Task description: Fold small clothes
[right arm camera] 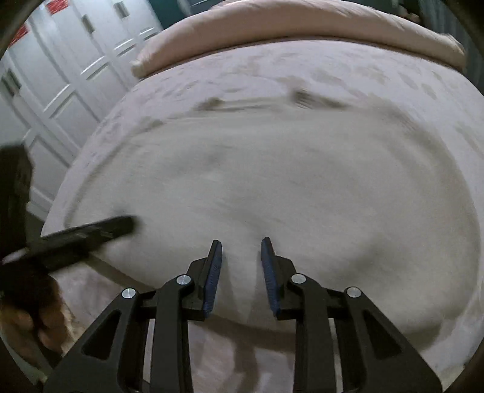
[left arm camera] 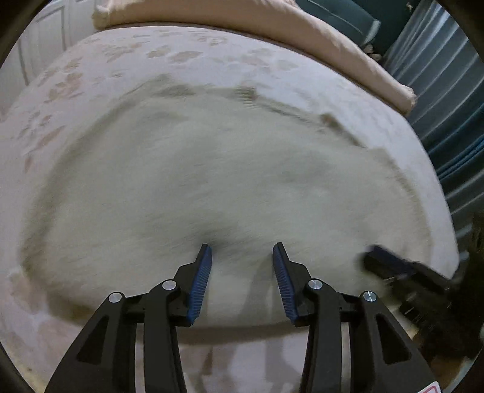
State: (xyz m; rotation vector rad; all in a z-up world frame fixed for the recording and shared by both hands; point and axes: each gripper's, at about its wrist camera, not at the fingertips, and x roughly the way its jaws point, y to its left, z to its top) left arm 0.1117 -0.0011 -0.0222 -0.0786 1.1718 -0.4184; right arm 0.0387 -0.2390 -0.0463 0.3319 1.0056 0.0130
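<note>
**Both grippers spread over a cloth on the bed**

Nearest, the left gripper (left arm camera: 242, 252) and right gripper (right arm camera: 241, 246) hang with jaws apart, grasping nothing, over the near edge of the cloth (left arm camera: 217, 193). The pale, blurred cloth lies spread flat across the bed (left arm camera: 145, 51). At the far end lies a pink duvet (right arm camera: 272, 27); far left stand white cupboards (right arm camera: 75, 69).

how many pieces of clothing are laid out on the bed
1. A single pale garment lies spread flat on the bedspread, straight ahead of both open tools, the left tool and the right tool. Motion blur could hide anything lying under it.
</note>
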